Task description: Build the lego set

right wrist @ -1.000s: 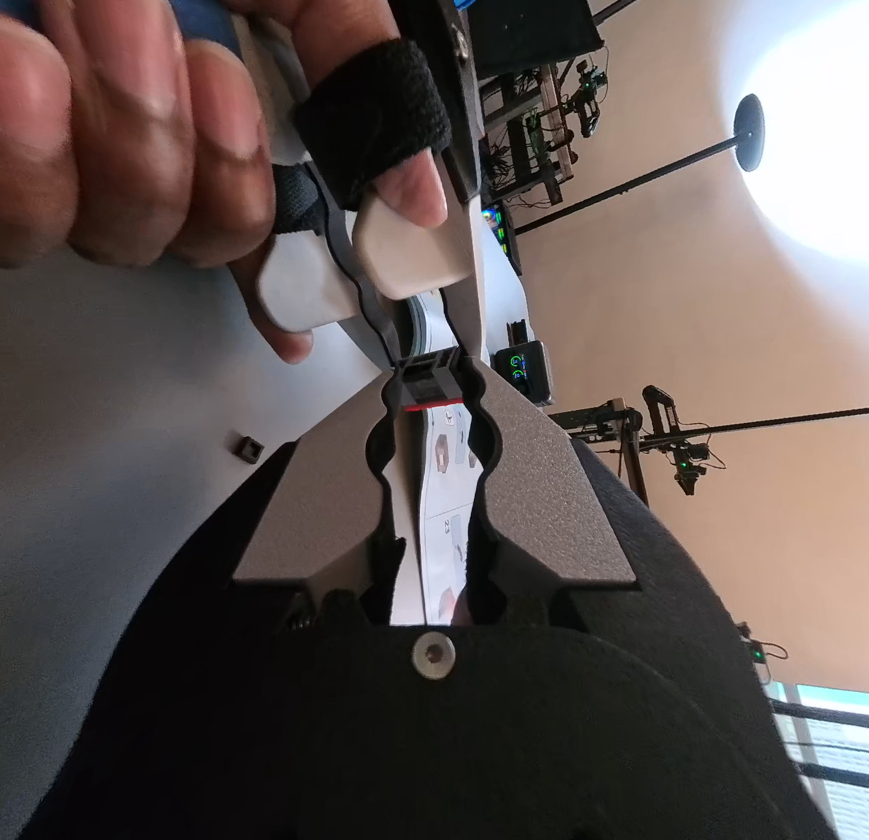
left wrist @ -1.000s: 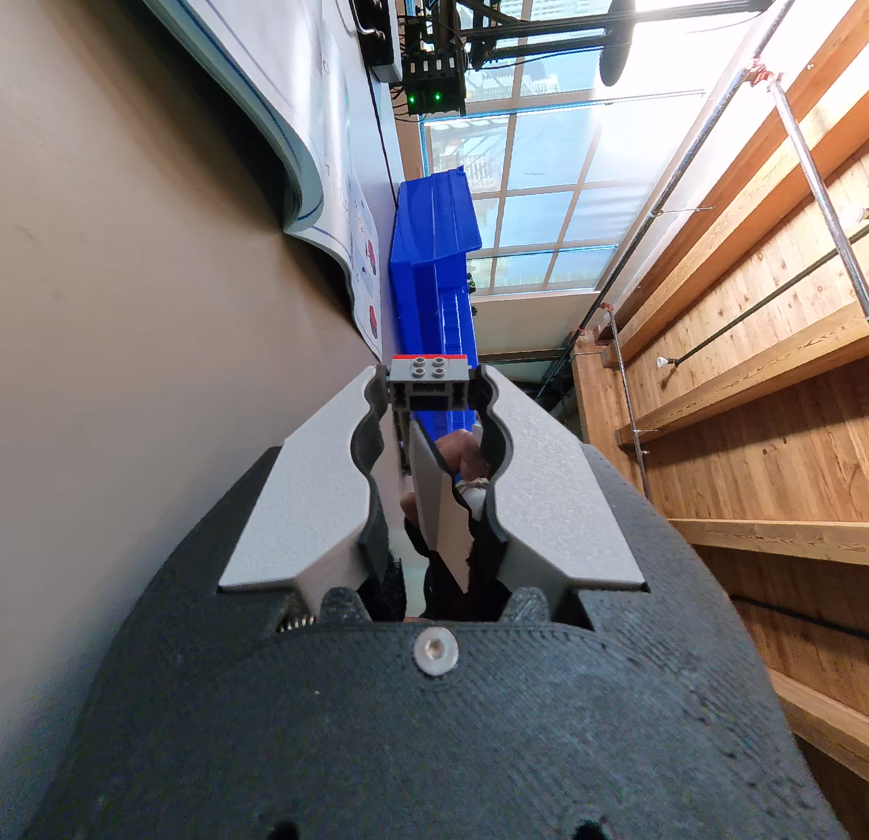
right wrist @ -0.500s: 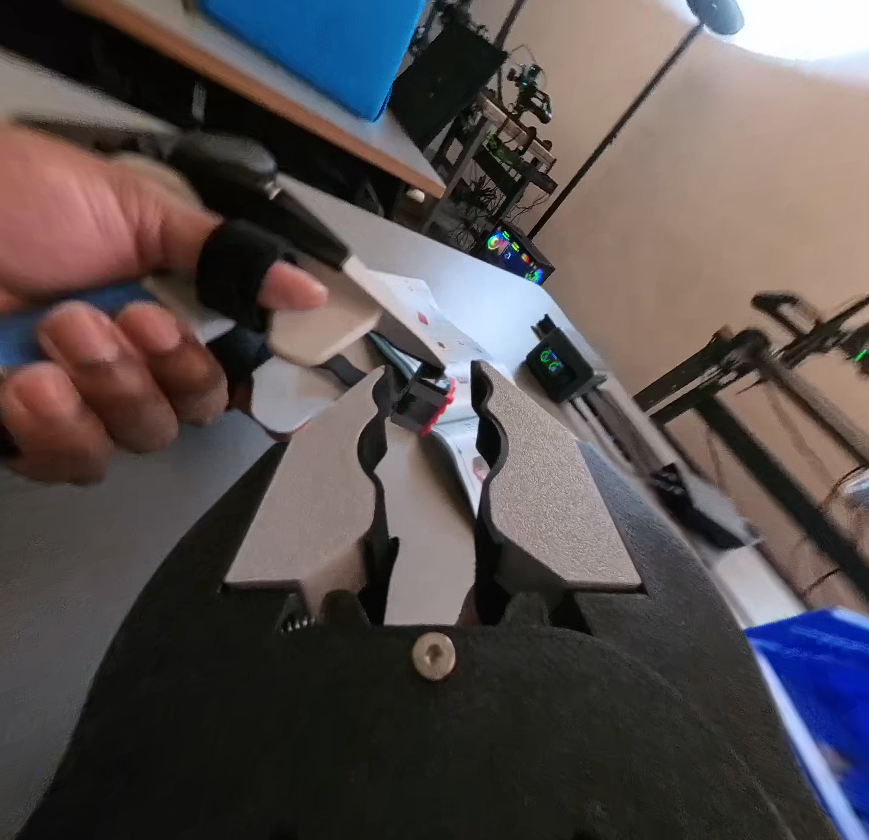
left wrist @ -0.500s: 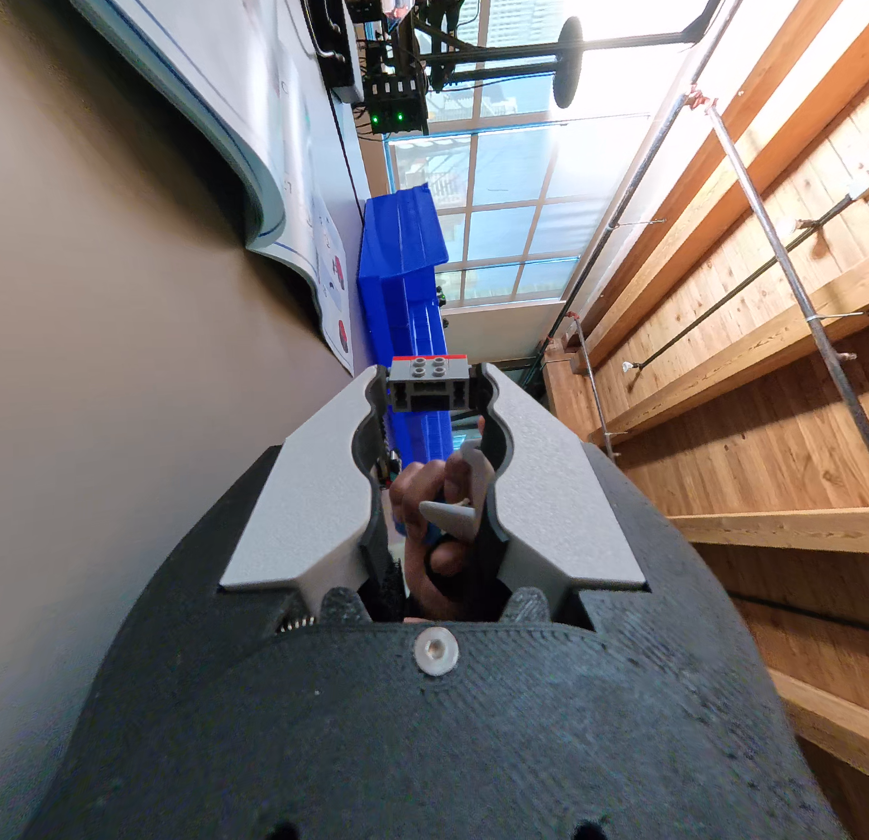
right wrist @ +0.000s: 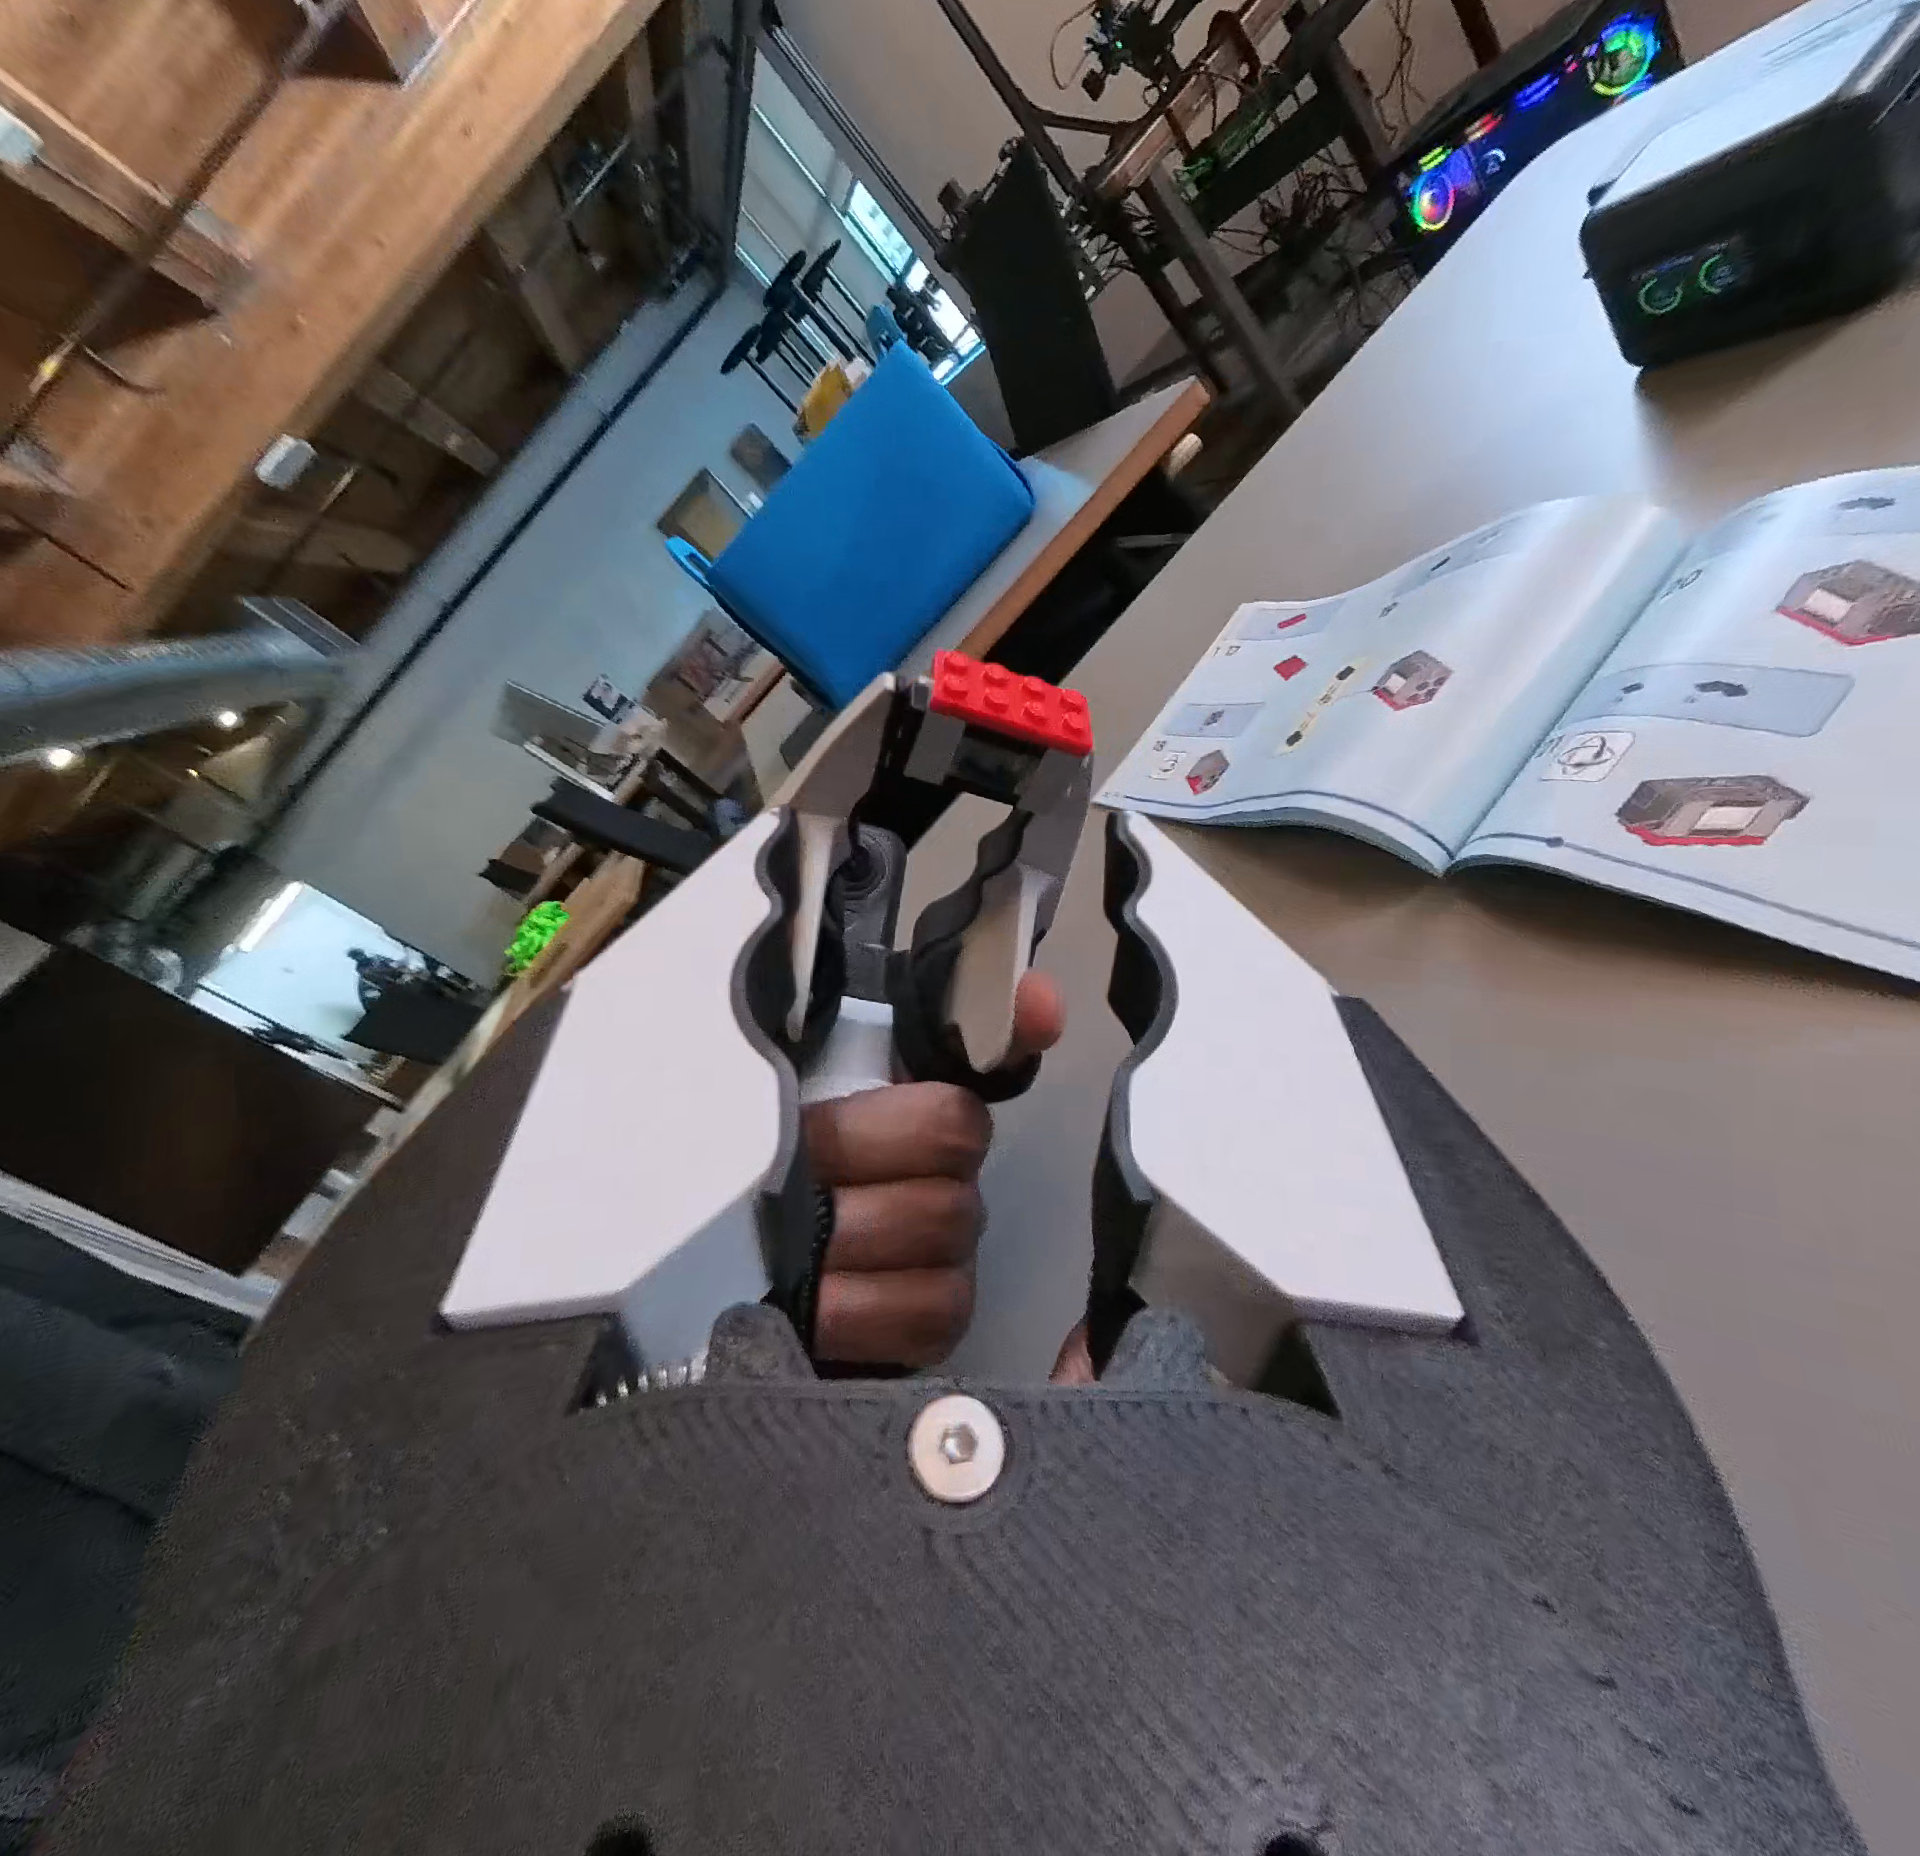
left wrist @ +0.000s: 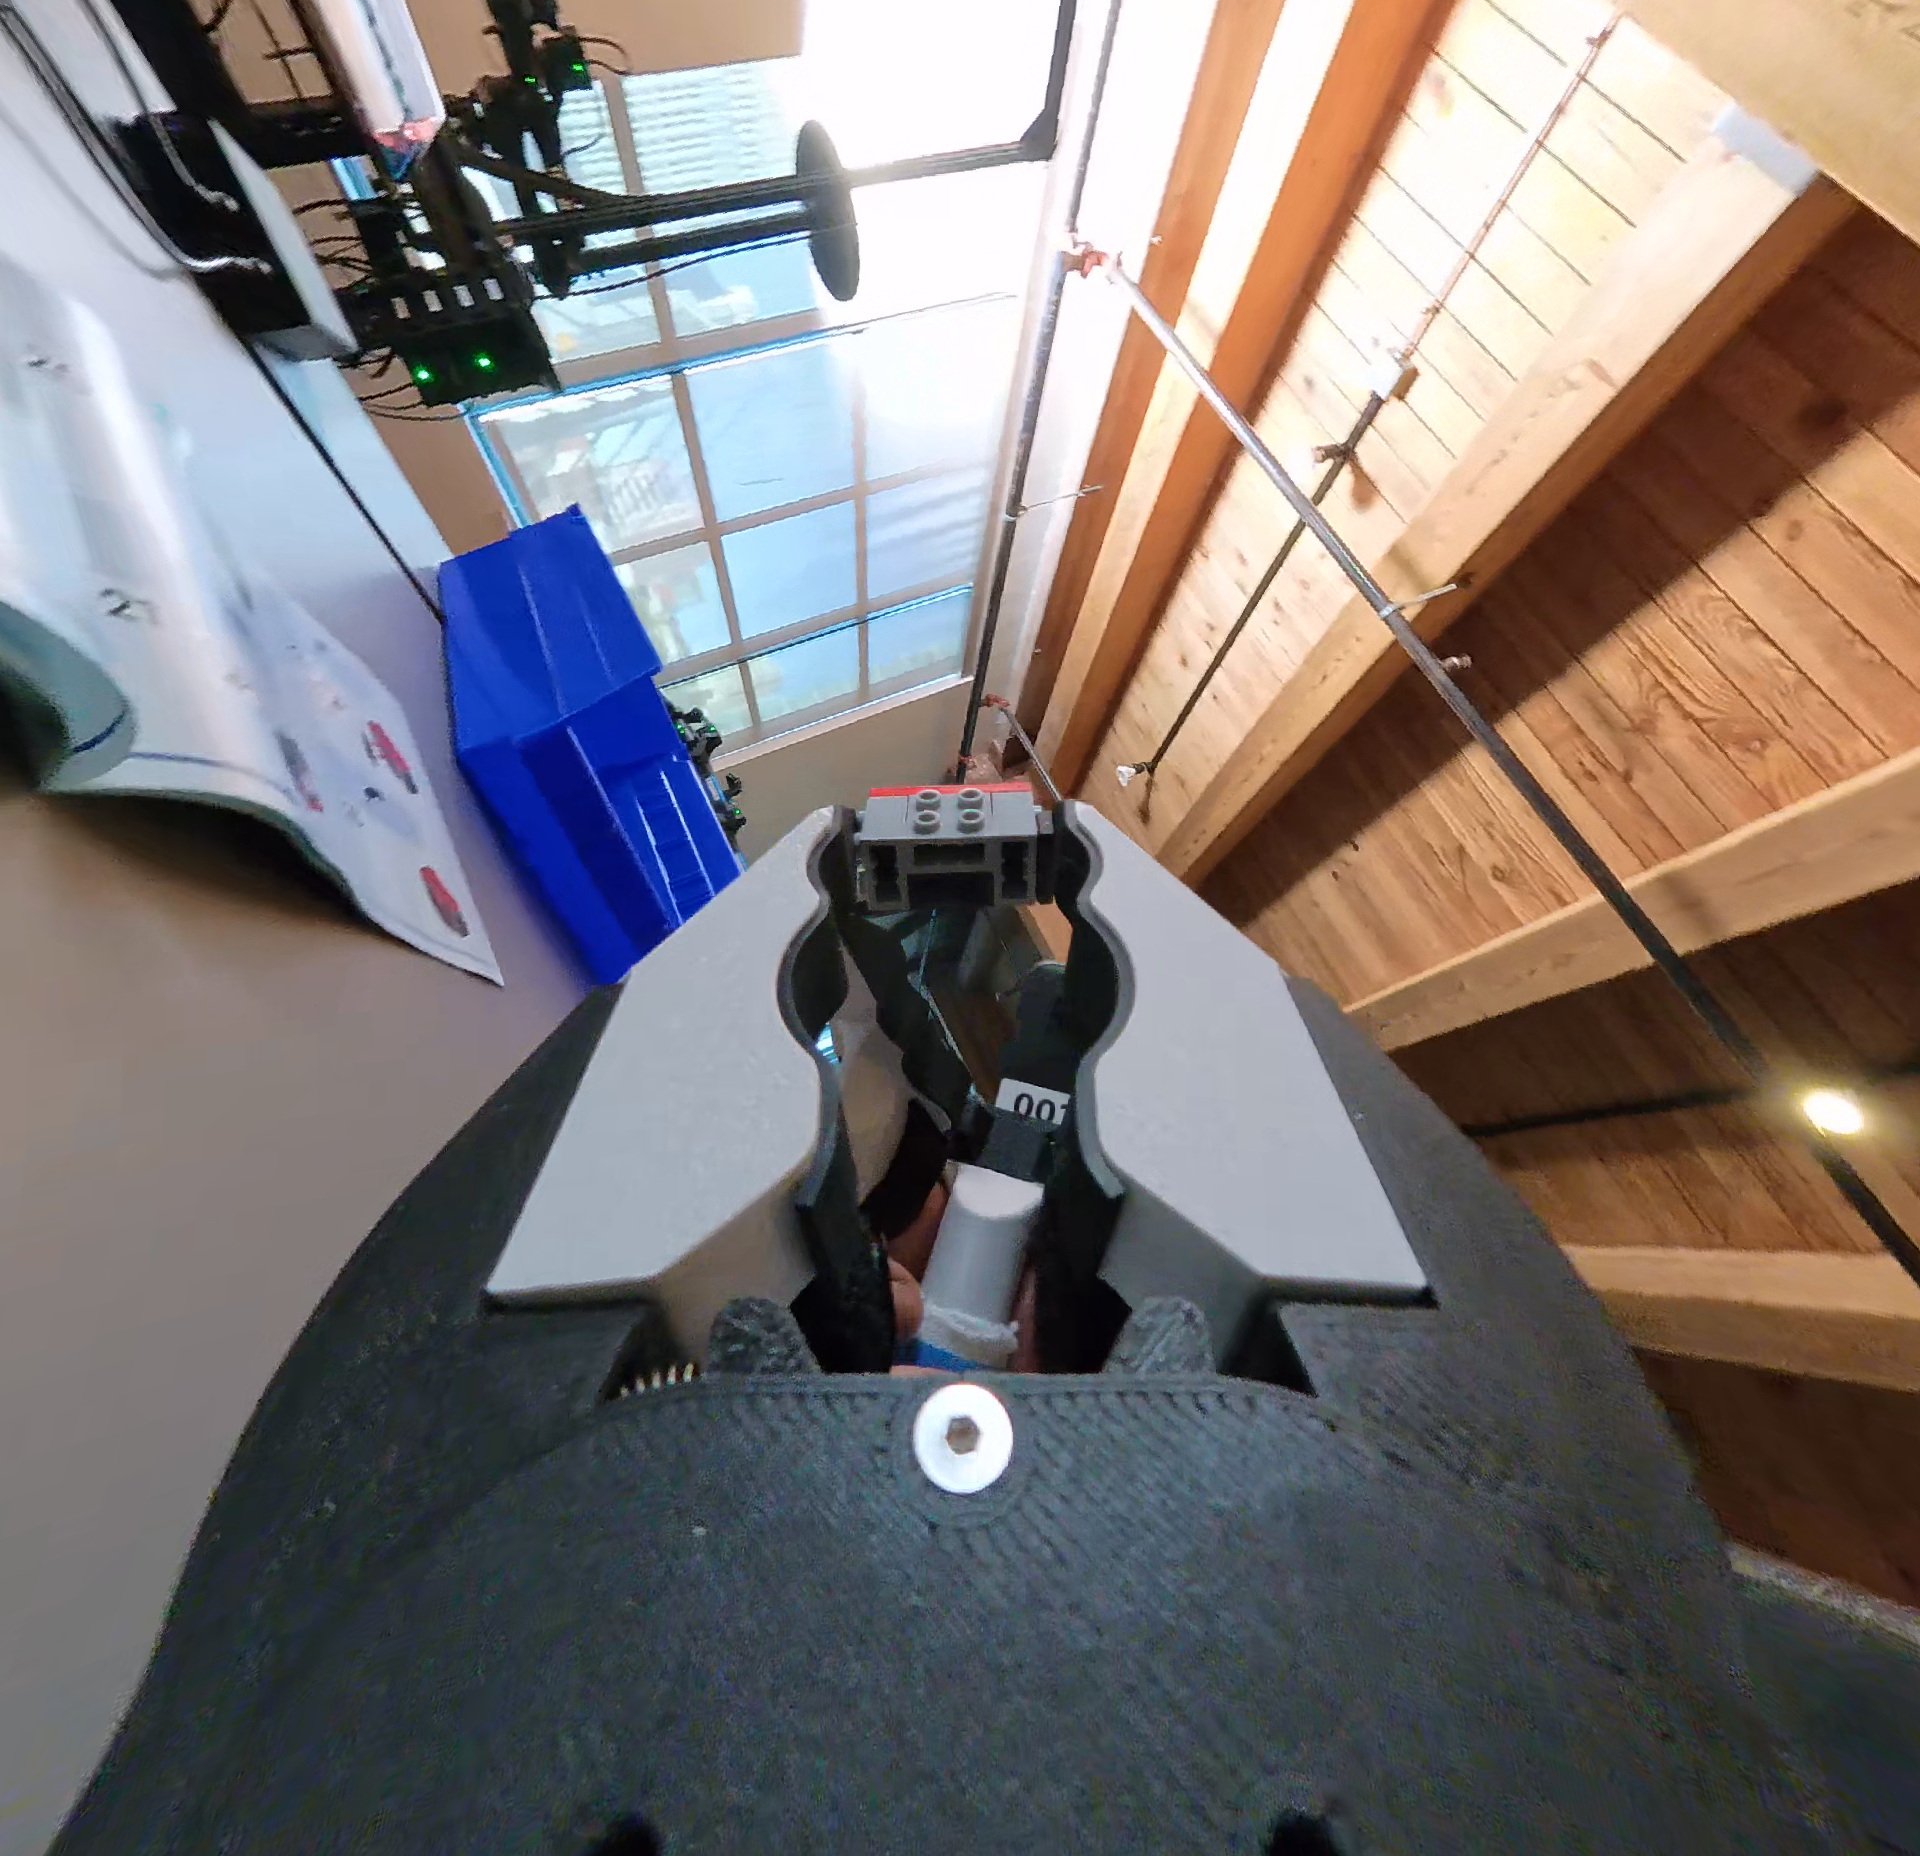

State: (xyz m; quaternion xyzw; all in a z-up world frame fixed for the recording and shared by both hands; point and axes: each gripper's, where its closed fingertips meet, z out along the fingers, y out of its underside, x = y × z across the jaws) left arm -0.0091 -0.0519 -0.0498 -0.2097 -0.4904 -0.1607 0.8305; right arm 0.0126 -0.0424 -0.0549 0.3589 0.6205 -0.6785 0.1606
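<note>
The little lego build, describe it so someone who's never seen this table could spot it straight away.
Start at the open pale-blue instruction booklet lying on the grey table; just left of it in the right wrist view, the left tongs are raised above the tabletop. Clamped at their tips is the small grey brick assembly, the only lego piece in sight, marked out by its flat red studded plate.
</note>
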